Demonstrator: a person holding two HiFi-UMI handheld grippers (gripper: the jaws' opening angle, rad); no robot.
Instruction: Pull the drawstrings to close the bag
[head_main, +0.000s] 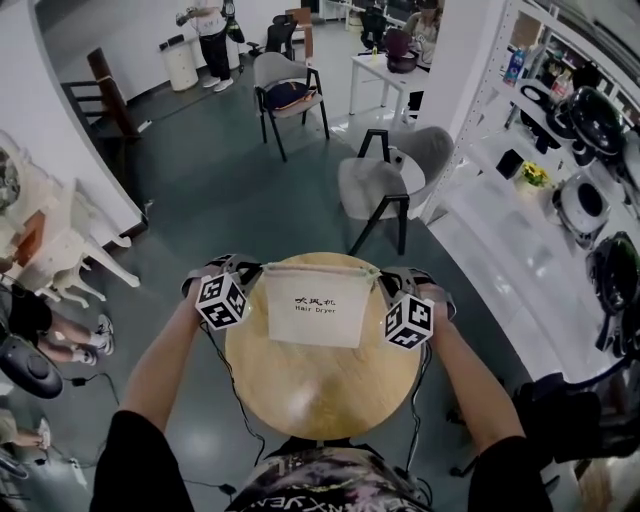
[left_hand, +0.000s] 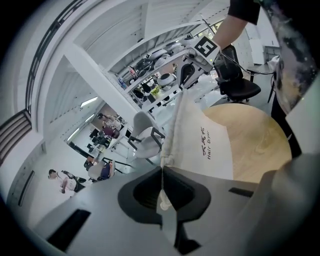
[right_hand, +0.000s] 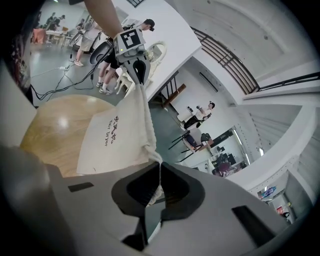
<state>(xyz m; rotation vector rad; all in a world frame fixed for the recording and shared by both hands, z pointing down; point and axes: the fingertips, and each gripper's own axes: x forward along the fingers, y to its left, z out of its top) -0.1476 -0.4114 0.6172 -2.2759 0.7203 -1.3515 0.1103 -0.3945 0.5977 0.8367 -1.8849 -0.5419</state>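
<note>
Left tool (left_hand: 162, 169) and right tool (right_hand: 159, 166) each pinch a drawstring (left_hand: 162, 186), bag (head_main: 318, 310) stretched between them.

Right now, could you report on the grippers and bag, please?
Left gripper shut on drawstring, right gripper likewise. Bag on table, top edge ruffled between them. Nothing in the way.

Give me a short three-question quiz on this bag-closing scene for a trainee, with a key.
1. True or false: the table under the bag is square.
2. What is the left gripper shut on? A) a drawstring B) the table's edge C) nothing
3. Which English words are printed on the bag?
Key: 1 false, it is round; 2 A, and the right gripper likewise at the opposite corner; 3 Hair Dryer.
</note>
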